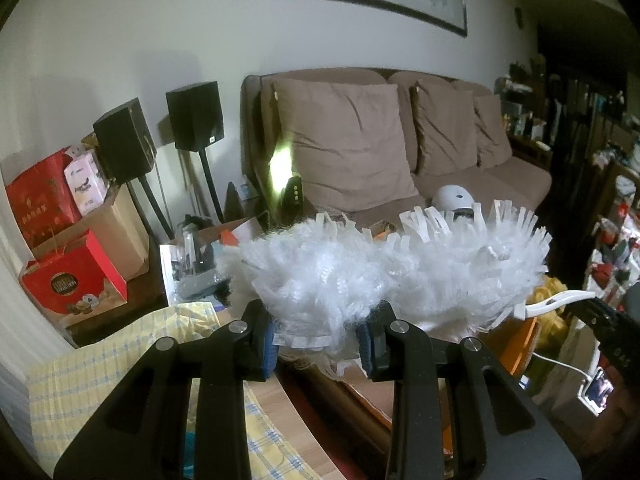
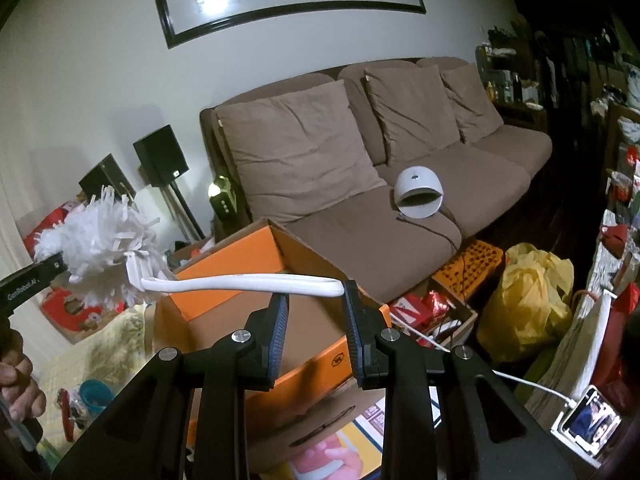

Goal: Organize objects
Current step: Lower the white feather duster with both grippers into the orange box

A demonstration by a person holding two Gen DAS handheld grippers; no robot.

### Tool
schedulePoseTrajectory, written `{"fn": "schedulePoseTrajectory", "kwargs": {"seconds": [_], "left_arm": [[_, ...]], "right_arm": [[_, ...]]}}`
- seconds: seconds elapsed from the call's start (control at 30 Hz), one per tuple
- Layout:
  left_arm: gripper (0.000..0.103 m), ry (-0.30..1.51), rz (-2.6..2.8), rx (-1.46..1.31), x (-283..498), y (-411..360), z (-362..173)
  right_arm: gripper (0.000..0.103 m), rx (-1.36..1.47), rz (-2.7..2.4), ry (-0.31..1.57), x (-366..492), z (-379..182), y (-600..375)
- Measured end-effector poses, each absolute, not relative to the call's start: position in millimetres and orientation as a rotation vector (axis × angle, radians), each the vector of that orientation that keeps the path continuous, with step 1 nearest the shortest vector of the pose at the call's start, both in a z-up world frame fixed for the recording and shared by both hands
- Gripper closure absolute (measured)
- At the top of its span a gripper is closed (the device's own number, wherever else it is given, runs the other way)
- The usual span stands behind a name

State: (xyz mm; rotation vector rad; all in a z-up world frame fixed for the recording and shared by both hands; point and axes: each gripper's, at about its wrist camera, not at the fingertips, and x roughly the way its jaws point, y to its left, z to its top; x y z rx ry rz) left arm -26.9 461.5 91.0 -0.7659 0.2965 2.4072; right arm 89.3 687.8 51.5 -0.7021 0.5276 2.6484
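A white fluffy duster fills the middle of the left wrist view. My left gripper is shut on its fluffy head, with the fibres bulging over both pads. The duster's white plastic handle runs rightward across the right wrist view, and its head shows at the left there. My right gripper is open, its jaws on either side of the handle's end, which touches the right pad. An open orange cardboard box sits just beyond and below the handle.
A brown sofa with cushions stands behind, with a white dome-shaped device on its seat. Two black speakers on stands and red boxes are at the left. A yellow bag and a phone lie at the right.
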Motion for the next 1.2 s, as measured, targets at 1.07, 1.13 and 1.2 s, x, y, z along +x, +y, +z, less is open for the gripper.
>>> {"fn": "schedulePoseTrajectory", "kwargs": {"seconds": [1.07,1.13,1.2], "left_arm": [[0.074,0.260,2.398,-0.843,-46,459,65],[0.074,0.284,2.406,-0.829,-45,463,65],[0.074,0.293,2.405,-0.824,-44,466,65]], "right_arm": [[0.077,-0.777,2.633,0.528,78,35,687],[0.077,-0.780,2.632,0.533,77,34,688],[0.077,-0.782,2.625,0.534,77,33,688]]}}
